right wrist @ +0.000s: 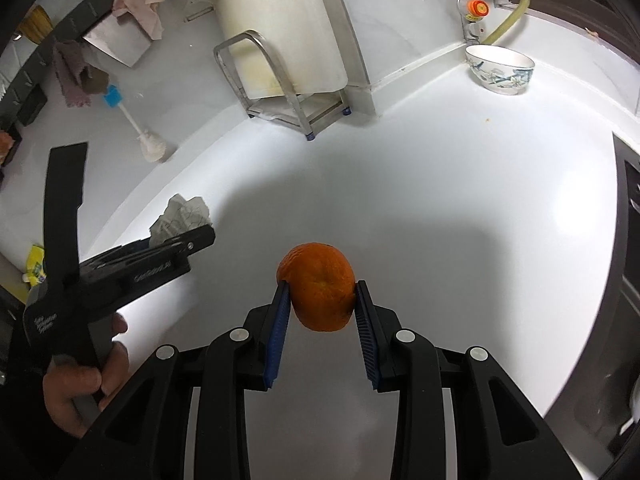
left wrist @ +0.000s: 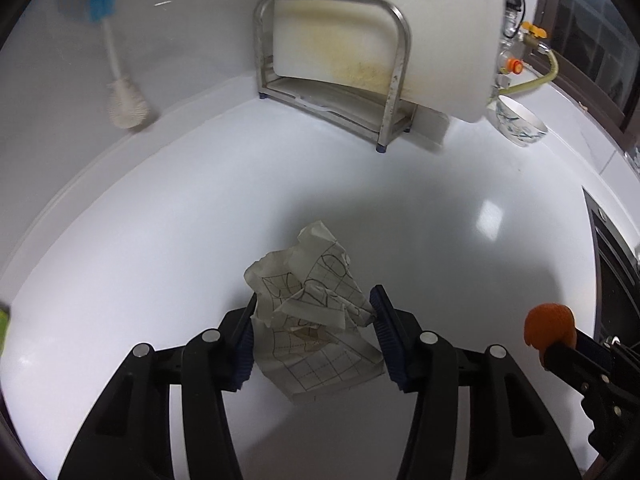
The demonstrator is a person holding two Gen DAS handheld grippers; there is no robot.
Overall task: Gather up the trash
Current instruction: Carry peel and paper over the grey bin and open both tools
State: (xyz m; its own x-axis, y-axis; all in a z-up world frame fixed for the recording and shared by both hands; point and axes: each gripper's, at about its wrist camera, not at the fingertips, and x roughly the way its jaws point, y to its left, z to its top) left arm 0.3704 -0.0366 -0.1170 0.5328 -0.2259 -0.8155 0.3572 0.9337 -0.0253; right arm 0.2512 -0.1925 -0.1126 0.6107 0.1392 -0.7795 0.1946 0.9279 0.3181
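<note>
My left gripper (left wrist: 314, 306) is shut on a crumpled sheet of grid-lined paper (left wrist: 316, 304), held above the white counter (left wrist: 160, 240). The paper also shows in the right wrist view (right wrist: 182, 220), sticking out of the left gripper (right wrist: 176, 246). My right gripper (right wrist: 320, 286) is shut on an orange peel (right wrist: 318, 286), held above the counter. The peel and right gripper show at the right edge of the left wrist view (left wrist: 550, 330).
A steel rack (left wrist: 340, 80) holds a white cutting board (left wrist: 380, 32) against the back wall. A patterned bowl (right wrist: 500, 70) sits at the back right by a gas valve (right wrist: 478, 8). A white brush (right wrist: 148, 136) leans on the wall. A dark stove edge (right wrist: 628, 220) is at the right. A yellow packet (right wrist: 36, 266) lies at the left.
</note>
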